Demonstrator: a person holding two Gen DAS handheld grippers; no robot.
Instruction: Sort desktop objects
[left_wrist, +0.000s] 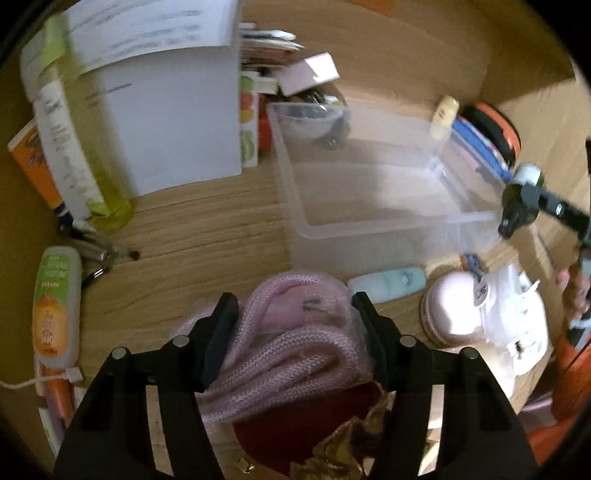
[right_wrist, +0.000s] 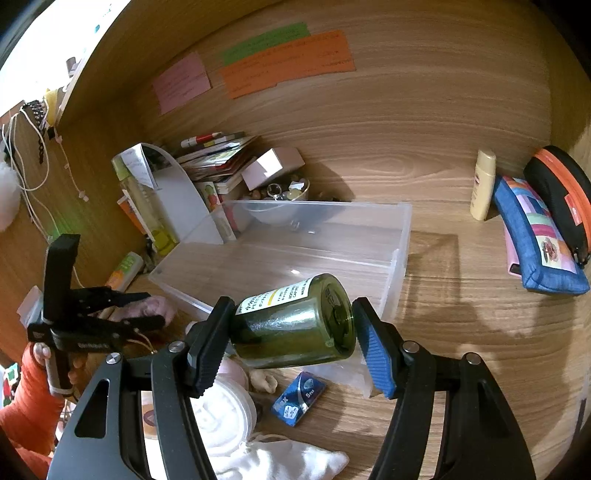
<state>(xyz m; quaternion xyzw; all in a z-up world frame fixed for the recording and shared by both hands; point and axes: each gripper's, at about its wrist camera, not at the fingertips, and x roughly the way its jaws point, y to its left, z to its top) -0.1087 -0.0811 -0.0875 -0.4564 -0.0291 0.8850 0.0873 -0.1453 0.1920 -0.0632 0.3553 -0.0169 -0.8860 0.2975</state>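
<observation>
- The left gripper (left_wrist: 293, 325) has its jaws on either side of a bundle of pink braided cord (left_wrist: 284, 343); both pads press on it, so it grasps the bundle. No earlier view is given to compare.
- The cord lies in loops, its long strands running across the gap from one jaw to the other, over a dark red object (left_wrist: 306, 428) and some crumpled gold foil (left_wrist: 347, 443).
- The right gripper (right_wrist: 293, 332) clenches a green glass bottle (right_wrist: 295, 325). The bottle lies tilted on its side, its base turned toward the right blue pad (right_wrist: 376, 354) and its labelled body toward the left jaw; its long axis runs across the jaws.
- Just beyond both grippers stands a clear plastic bin (left_wrist: 306, 206), open-topped and showing only wooden desk (right_wrist: 461, 332) through its floor. Its near rim is close to the cord and the bottle.
- Near the bottle lie a small blue packet (right_wrist: 299, 398), a white round lid (right_wrist: 221, 410) and a white cloth pouch (right_wrist: 288, 461).
- Right of the bin the desk is bare wood out to a cream bottle (right_wrist: 484, 184), a blue patchwork pouch (right_wrist: 535, 240) and a black and orange case (right_wrist: 561, 199) at the far right.
- Left of the bin a white file holder (left_wrist: 173, 122), a yellow-green bottle (left_wrist: 96, 158) and tubes crowd the edge.
- A wooden back wall with coloured paper notes (right_wrist: 288, 62) closes off the far side.
</observation>
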